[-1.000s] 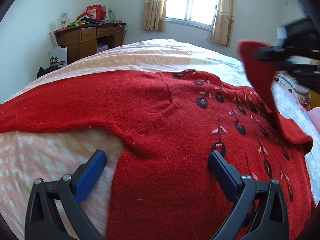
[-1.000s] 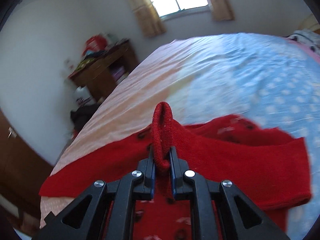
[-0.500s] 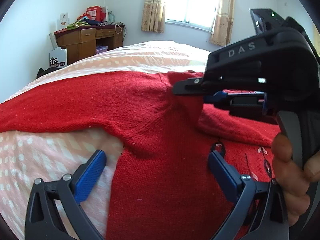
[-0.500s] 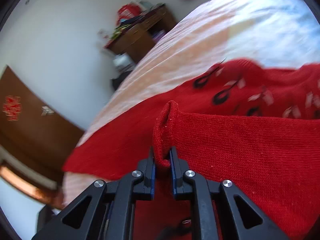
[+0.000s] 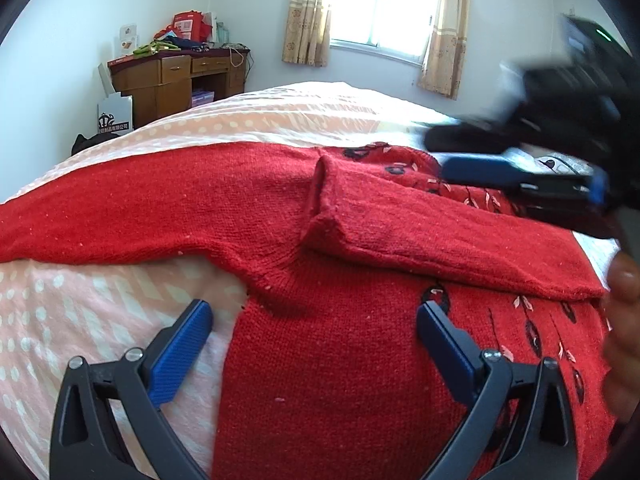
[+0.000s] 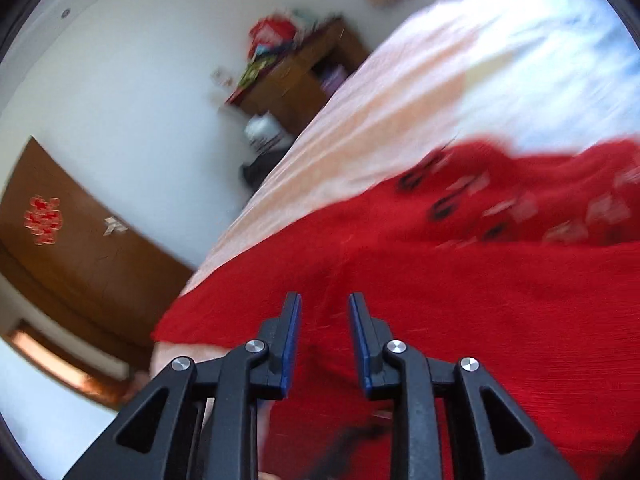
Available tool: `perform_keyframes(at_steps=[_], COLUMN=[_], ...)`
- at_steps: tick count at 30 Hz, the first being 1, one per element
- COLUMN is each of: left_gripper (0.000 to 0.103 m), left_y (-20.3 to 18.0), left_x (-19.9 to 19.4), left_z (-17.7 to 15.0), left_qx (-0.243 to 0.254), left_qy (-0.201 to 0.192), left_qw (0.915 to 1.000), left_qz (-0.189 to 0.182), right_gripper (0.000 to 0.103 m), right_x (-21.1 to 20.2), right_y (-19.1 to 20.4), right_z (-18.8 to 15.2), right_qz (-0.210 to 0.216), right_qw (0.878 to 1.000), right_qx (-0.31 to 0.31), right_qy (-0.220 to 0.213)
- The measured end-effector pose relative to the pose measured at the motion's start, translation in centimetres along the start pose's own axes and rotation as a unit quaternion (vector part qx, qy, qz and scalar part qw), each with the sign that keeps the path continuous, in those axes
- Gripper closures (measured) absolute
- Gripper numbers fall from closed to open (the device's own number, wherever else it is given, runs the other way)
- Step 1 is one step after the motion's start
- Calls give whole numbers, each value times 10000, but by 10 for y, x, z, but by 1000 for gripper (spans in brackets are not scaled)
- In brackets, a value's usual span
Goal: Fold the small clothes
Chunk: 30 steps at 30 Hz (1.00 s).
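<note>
Your right hand-held gripper [image 6: 324,316] has just been opening and let go the sleeve [image 5: 440,236], now folded across the red knitted sweater [image 5: 328,360] on the pink dotted bed [image 5: 80,312], your left hand-held gripper [image 5: 314,332] unmoved, spread wide, gripping nothing.

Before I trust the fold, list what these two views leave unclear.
- Red sweater: its hem runs off the bottom edge of the left wrist view, behind the left claw.
- Right claw: smeared by motion in the left wrist view; its own view shows the jaws apart and nothing between them; they have just been opening.
- Black and white pattern: motion blur in the right wrist view.
- Desk clutter: too small to identify.
</note>
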State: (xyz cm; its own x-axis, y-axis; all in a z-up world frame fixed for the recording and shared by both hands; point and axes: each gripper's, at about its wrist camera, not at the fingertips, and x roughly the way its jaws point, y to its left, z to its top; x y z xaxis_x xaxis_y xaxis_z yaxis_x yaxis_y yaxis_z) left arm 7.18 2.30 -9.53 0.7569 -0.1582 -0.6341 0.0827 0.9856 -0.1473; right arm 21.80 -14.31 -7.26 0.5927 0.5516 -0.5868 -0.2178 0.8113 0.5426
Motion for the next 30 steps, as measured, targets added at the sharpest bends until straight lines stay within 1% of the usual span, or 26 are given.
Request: perform_keyframes(at_steps=[1,3,6,8,9,10,11,12,14,16,18,20,21,22,24,25,26,27,28,29,30], left_gripper=[0,0,0,0,0,0,0,0,0,0,0,0,0,0,0,0,0,0,0,0,0], left_y=[1,3,2,0,-1,-2,-4,-5,-9,-10,-11,-11,-10,-11,-15,-16,-16,-16,-16,-16,-14], left_x=[0,0,1,2,4,7,11,16,26,40,60,78,90,96,91,92,94,94,94,94,94], left_z=[1,4,16,26,34,40,48,57,71,84,93,91,86,83,82,80,79,79,79,79,79], left_qx=[20,-23,1,-2,-32,-78,-131,-177,-252,-355,-376,-241,-183,-135,-64,-44,-33,-40,-42,-39,-43], left_qy=[27,118,518,675,731,767,791,783,691,583,629,757,903,1041,872,901,948,936,931,924,922], left_qw=[10000,9999,9987,9977,9973,9969,9965,9964,9972,9977,9971,9954,9930,9910,9932,9927,9921,9922,9923,9923,9924], left_qz=[20,-16,5,-67,-98,-144,-222,-262,-153,-2,216,528,739,828,773,798,826,821,821,823,819], right_gripper=[78,78,78,78,75,62,52,37,35,35,35,35,35,35,35,37,42,58,77,79,84], right_x=[-16,-41,-83,-110,-118,-127,-134,-137,-131,-114,-93,-67,-53,-42,-23,-12,-5,-2,1,1,0], right_y=[-10,-34,-78,-104,-116,-128,-139,-150,-163,-172,-175,-175,-175,-177,-179,-181,-178,-171,-165,-156,-148], right_z=[-2,-6,-6,3,8,16,26,35,49,64,76,84,90,93,96,97,96,96,94,92,90], right_qz=[-336,-816,-1129,-1295,-1341,-1356,-1375,-1385,-1369,-1328,-1405,-1596,-1650,-1627,-1644,-1648,-1638,-1737,-1739,-1814,-1999], right_qw=[9993,9963,9921,9879,9863,9848,9826,9800,9794,9825,9848,9851,9850,9858,9856,9852,9851,9837,9835,9814,9770], right_qx=[-51,15,383,589,659,759,892,1017,1080,999,803,544,445,394,361,354,282,35,-144,-390,-598], right_qy=[-129,-254,-397,-620,-698,-780,-875,-1001,-1018,-840,-632,-343,-251,-146,131,308,433,455,484,488,449])
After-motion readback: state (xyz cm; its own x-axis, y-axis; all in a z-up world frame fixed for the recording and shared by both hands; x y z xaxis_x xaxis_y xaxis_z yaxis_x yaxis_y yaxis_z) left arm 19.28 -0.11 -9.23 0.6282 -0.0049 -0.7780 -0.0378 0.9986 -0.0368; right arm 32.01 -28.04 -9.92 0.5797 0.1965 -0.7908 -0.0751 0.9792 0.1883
